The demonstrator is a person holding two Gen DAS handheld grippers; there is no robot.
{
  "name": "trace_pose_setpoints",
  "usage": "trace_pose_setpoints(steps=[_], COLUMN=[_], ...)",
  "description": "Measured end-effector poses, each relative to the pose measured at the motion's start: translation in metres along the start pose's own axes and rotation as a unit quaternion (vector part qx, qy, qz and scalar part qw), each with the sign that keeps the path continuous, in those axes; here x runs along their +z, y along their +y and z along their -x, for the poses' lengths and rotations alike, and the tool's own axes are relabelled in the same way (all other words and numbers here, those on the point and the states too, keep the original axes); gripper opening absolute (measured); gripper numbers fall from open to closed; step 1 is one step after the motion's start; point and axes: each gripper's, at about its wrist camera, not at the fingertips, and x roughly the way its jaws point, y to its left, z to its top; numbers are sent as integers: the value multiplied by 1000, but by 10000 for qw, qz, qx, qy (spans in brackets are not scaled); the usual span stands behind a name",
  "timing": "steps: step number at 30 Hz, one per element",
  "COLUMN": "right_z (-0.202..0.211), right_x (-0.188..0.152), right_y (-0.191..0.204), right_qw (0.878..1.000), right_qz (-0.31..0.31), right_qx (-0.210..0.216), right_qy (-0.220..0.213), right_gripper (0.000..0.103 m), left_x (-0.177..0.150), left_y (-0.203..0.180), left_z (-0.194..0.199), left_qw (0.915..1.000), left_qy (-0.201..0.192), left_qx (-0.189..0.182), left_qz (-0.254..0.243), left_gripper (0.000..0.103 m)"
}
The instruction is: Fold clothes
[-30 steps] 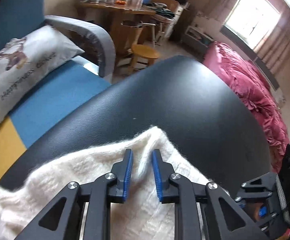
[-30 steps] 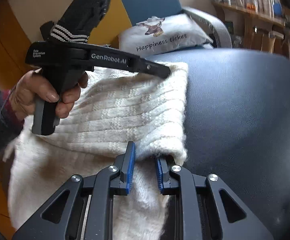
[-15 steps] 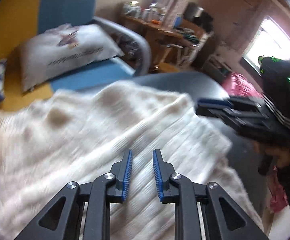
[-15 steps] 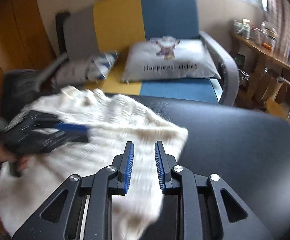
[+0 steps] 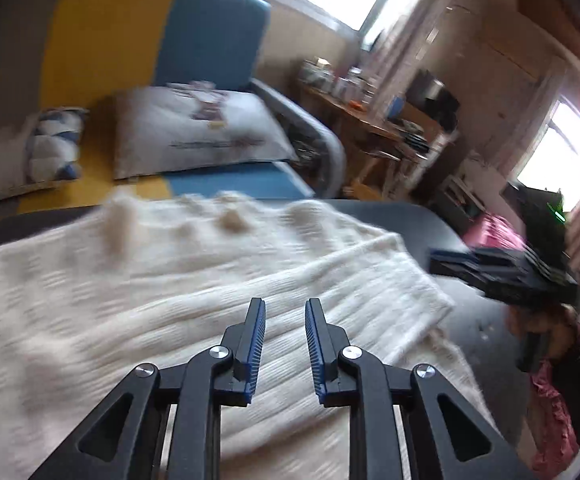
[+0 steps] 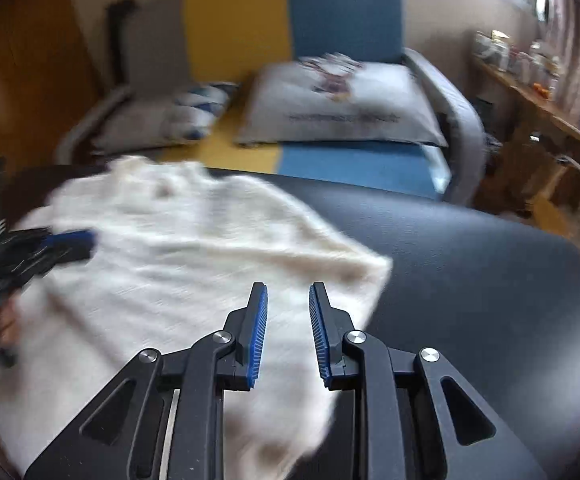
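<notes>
Left wrist view: white sweater lies beneath both empty, parted grippers, left gripper and right gripper.

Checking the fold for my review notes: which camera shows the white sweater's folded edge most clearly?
The left wrist view: the white sweater fills it, and the folded band's edge runs toward the right gripper. The right wrist view shows the sweater blurrier, its corner on the black table, fold line indistinct.

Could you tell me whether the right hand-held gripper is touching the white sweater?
Cannot tell: the right wrist view shows the open right hand-held gripper over the white sweater, height unclear.
</notes>
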Motion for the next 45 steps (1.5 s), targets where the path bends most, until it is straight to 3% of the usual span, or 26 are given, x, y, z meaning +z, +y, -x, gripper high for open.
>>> trace_pose_setpoints(steps=[4, 8, 12, 15, 17, 19, 25, 31, 33, 37, 39, 40, 43, 45], right_z=[-9, -5, 32, 38, 20, -9, 6, 32, 17, -26, -49, -58, -63, -61], right_x=[-26, -39, -31, -33, -34, -46, -47, -5, 12, 28, 35, 34, 25, 21], right_y=[2, -2, 3, 19, 21, 21, 21, 52, 65, 70, 69, 66, 54, 53], right_qw=[9995, 9988, 9994, 9996, 9984, 9941, 9955, 9992, 9986, 9986, 9985, 9984, 9997, 9998], right_qz=[22, -180, -271, 80, 165, 327, 202, 393, 529, 471, 378, 296, -90, -89], right_qx=[95, 181, 70, -131, -275, -574, -559, -48, 21, -147, -263, -321, -199, -147], right_qy=[314, 427, 207, 250, 462, 854, 736, -21, -49, 166, 303, 351, 62, -23], right_gripper=[24, 22, 22, 22, 22, 22, 22, 25, 25, 25, 25, 25, 24, 24], left_x=[-13, -21, -19, -28, -34, -44, -47, -36, -27, -9, -11, -15, -28, -29], left_y=[32, 43, 31, 32, 33, 37, 45, 75, 78, 67, 66, 72, 85, 78], left_z=[2, 2, 29, 22, 17, 17, 42, 88, 86, 53, 28, 17, 20, 30], left_qw=[9969, 9964, 9985, 9967, 9946, 9949, 9962, 9906, 9911, 9974, 9963, 9931, 9922, 9926], left_qy=[196, 241, -88, 174, 318, 215, -4, -815, -810, -377, -9, 155, -93, -210], left_qx=[711, 761, 393, 761, 981, 985, 770, 187, 127, 225, 790, 1069, 839, 796], left_qz=[280, 300, 368, 213, 108, 11, 398, 1085, 1053, 567, 339, 454, 919, 888], left_gripper=[20, 19, 21, 21, 21, 21, 21, 21, 21, 21, 21, 20, 19, 19])
